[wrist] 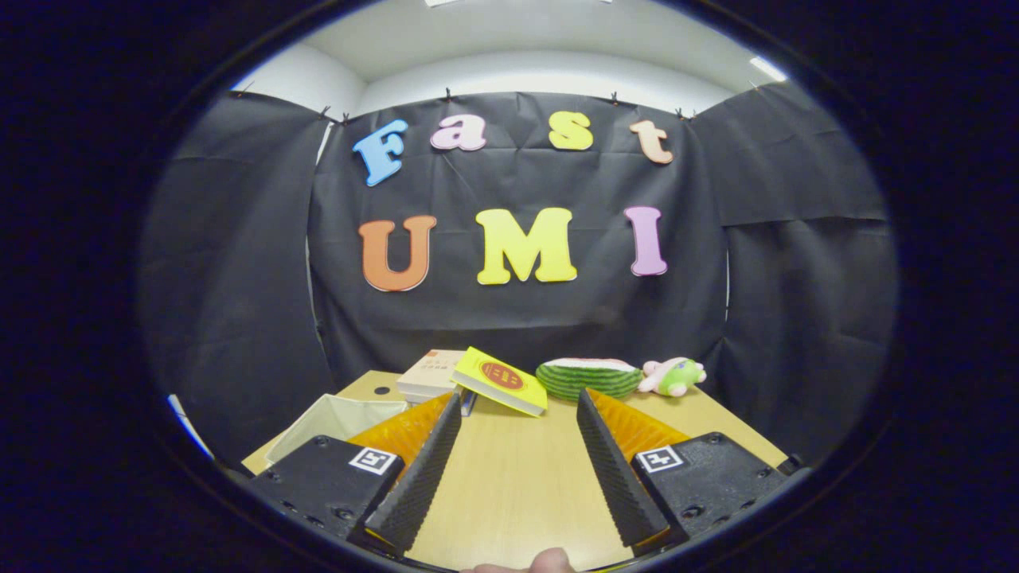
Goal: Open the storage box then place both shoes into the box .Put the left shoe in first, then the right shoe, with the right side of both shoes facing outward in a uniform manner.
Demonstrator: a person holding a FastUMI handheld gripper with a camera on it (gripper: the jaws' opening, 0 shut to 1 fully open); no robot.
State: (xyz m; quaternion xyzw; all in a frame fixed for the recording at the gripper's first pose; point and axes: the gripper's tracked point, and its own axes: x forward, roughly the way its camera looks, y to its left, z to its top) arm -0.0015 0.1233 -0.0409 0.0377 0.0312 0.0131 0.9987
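Fingers spread wide, holding nothing, over bare table. Your storage box sits just beside them on one side; yellow book lies beyond the tips.

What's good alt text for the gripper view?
The open gripper hovers over a wooden table, its fingers spread with nothing between them. Beyond them lie a yellow book, a watermelon-slice toy and a small plush; a pale storage box sits beside one finger.
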